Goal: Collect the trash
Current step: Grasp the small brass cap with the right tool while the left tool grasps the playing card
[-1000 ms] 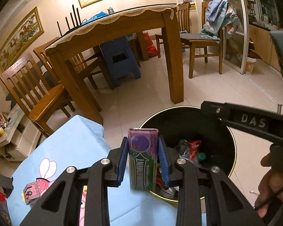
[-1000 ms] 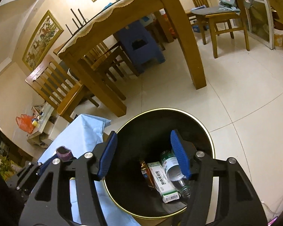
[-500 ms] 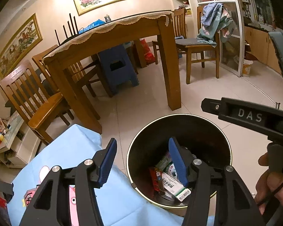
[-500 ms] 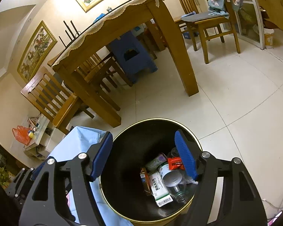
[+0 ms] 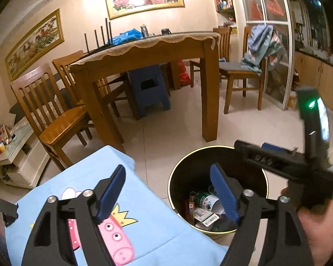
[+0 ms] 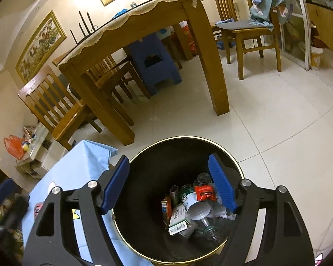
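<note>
A round black trash bin with a gold rim [image 5: 173, 173] [image 6: 213, 140] stands on the floor beside the blue-clothed table. Inside lie a clear bottle [image 6: 202, 217], a white box with a barcode [image 6: 177, 221], a red packet [image 6: 205, 194] and other trash [image 5: 207, 210]. My left gripper [image 5: 168, 197] is open and empty, spanning the table edge and the bin's left rim. My right gripper [image 6: 168, 188] is open and empty above the bin. The right gripper's body also shows in the left wrist view [image 5: 284, 161], over the bin's right side.
A blue cartoon tablecloth [image 5: 133, 232] [image 6: 82, 168] covers the near table. A wooden dining table [image 5: 148, 51] with chairs [image 5: 53, 110] and a blue stool [image 5: 148, 93] stands behind. A chair with draped clothes [image 5: 255, 62] stands at right. A small black object [image 5: 7, 209] lies on the cloth's left edge.
One second ago my left gripper held a purple pack over the bin; it opened and the pack dropped in. The left gripper has since drawn back left toward the table.
</note>
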Tool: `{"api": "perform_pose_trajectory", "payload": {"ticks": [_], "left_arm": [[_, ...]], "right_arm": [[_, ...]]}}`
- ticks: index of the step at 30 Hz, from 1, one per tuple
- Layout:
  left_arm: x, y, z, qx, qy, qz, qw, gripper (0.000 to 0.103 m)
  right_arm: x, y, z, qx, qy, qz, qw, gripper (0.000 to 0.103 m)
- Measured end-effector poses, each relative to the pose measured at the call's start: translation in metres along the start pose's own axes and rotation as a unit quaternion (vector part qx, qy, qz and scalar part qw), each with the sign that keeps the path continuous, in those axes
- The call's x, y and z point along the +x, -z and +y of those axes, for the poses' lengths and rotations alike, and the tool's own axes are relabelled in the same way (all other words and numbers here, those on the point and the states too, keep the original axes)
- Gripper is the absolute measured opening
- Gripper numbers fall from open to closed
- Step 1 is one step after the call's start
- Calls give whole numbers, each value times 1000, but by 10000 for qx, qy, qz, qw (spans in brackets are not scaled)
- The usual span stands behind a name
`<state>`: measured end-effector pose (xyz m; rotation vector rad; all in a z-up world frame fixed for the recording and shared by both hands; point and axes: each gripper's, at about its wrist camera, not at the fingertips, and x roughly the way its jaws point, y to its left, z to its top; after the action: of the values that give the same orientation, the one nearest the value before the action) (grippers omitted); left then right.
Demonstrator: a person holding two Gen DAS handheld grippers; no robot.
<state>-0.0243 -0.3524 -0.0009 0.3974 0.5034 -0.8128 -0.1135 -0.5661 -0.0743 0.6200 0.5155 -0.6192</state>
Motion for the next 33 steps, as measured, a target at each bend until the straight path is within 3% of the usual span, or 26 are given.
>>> {"api": "perform_pose_trajectory", "payload": {"ticks": [9,12,14,16,18,19,22,24,28,30,33], "left_arm": [[-52,1,39,-365,-170,-353,9986,84],[-69,6,58,-521,-367,-440,9970,86],[-80,18,79,-700,-556,-423,9951,94],[-87,36,103,-856,-773,-273,9929,96],[-90,65,138,-1031,-1149,44,9880,96],[-90,80,156,-1138,-1319,218,9845,96],[-95,135,226,-1626,-1962,815,9635,96],[-108,173,279,-2026,-2425,1121,9421,96],[-142,216,339,-2608,-2857,1261,9135,96],[-155,229,354,-2759,-2935,1248,9067,96],[-161,237,359,-2855,-2849,1222,9069,96]], "right_arm": [[16,11,43,-612,131,40,9980,76],[17,19,70,-978,-82,-14,9952,76],[17,29,94,-1313,-409,27,9905,76],[16,45,123,-1692,-799,206,9821,77],[16,70,158,-2148,-1242,530,9673,79],[14,90,183,-2436,-1579,766,9539,79],[6,141,237,-2943,-2201,1317,9206,79],[1,170,270,-3243,-2433,1586,9003,79],[-13,217,335,-3821,-2762,1876,8617,79],[-19,239,361,-4143,-2853,1974,8414,75],[-21,265,389,-4488,-2839,2068,8217,61]]}}
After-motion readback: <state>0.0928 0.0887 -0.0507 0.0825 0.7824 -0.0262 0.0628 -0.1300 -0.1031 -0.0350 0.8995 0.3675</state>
